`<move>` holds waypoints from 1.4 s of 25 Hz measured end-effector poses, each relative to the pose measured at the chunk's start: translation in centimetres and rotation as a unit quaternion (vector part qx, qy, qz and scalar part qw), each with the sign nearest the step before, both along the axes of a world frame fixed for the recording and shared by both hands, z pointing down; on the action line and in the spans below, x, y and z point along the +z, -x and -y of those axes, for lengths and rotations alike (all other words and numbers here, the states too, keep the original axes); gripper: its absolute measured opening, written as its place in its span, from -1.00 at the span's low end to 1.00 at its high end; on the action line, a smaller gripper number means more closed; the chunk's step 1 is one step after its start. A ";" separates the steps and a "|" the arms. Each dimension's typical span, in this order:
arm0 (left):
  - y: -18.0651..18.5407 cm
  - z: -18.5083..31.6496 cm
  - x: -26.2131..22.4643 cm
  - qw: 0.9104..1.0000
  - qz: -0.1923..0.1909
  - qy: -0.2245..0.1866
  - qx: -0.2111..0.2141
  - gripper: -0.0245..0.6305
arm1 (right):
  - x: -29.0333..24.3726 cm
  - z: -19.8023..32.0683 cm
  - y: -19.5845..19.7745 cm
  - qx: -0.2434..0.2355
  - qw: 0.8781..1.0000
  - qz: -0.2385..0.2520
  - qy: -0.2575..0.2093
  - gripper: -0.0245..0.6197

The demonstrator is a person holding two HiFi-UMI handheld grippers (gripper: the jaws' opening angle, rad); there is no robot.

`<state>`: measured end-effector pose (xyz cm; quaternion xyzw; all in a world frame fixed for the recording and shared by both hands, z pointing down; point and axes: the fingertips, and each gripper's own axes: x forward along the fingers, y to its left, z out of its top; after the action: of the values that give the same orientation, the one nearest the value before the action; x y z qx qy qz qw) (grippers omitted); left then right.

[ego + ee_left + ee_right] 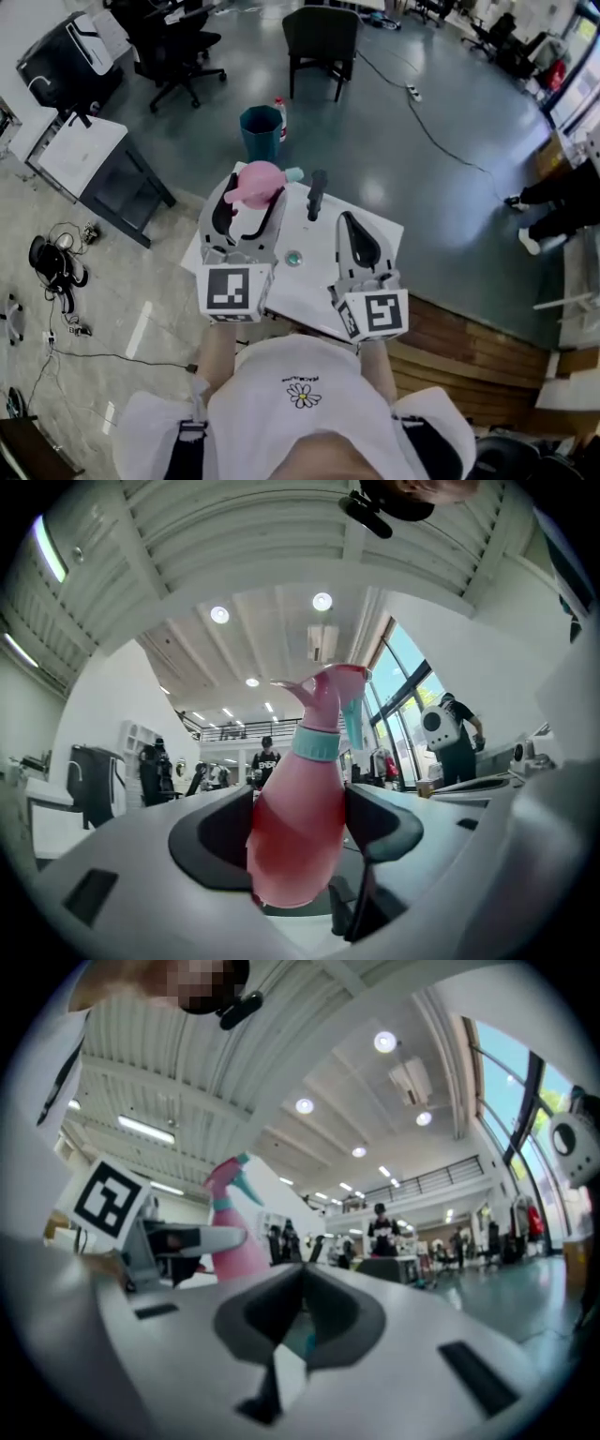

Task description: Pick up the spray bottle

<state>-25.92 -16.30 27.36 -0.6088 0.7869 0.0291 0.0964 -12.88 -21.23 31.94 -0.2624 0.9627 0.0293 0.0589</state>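
Observation:
The pink spray bottle [258,184] with a teal collar and trigger is held off the white table [309,300], lifted and tilted. My left gripper [248,214] is shut on it. In the left gripper view the bottle [298,808] fills the gap between both dark pads, nozzle pointing up and right. My right gripper [359,246] hovers above the table's right part, jaws shut with nothing between them [298,1321]. From the right gripper view the bottle [232,1222] shows at the left, beside the left gripper's marker cube.
A dark stick-like tool [316,195] and a small round teal thing [293,258] lie on the table. Beyond the table stand a teal bin [261,131], a bottle with a red cap [280,117] and office chairs [319,42]. A person's legs [558,202] show at the right.

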 end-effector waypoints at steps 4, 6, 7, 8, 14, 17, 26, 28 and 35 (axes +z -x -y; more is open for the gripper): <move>2.5 -4.8 -0.2 0.997 0.016 -0.021 -0.073 0.04 | -0.1 -1.6 2.6 -0.038 0.999 -0.001 -0.001 -0.83; 3.3 -6.3 -0.1 0.995 0.024 -0.023 -0.099 0.04 | 0.1 -2.2 3.4 -0.051 0.999 -0.003 -0.005 -0.83; 3.6 -6.9 0.0 0.994 0.021 -0.025 -0.107 0.04 | 0.1 -2.4 3.9 -0.056 0.998 -0.004 -0.007 -0.83; 4.0 -7.4 0.2 0.993 0.016 -0.027 -0.114 0.04 | 0.2 -2.6 4.3 -0.062 0.998 -0.004 -0.008 -0.83; 5.1 -9.7 1.5 0.989 -0.003 -0.026 -0.145 0.04 | 0.7 -3.8 5.8 -0.085 0.996 -0.009 -0.009 -0.83; 5.5 -10.3 1.8 0.988 -0.003 -0.023 -0.153 0.04 | 1.2 -4.0 6.0 -0.086 0.996 -0.014 -0.005 -0.83; 5.7 -10.7 2.0 0.987 -0.013 -0.021 -0.158 0.04 | 1.0 -3.8 6.2 -0.081 0.997 -0.019 -0.007 -0.83; 5.7 -10.8 2.3 0.987 -0.016 -0.019 -0.158 0.04 | 1.2 -4.0 6.2 -0.083 0.996 -0.019 -0.007 -0.83; 5.7 -11.2 2.5 0.987 -0.022 -0.022 -0.159 0.04 | 1.7 -4.1 5.8 -0.082 0.996 -0.022 0.000 -0.83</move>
<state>-31.62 -5.06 29.87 -0.4729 0.8748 0.0440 0.0957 -18.66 -17.10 33.69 -0.1819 0.9821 0.0304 0.0395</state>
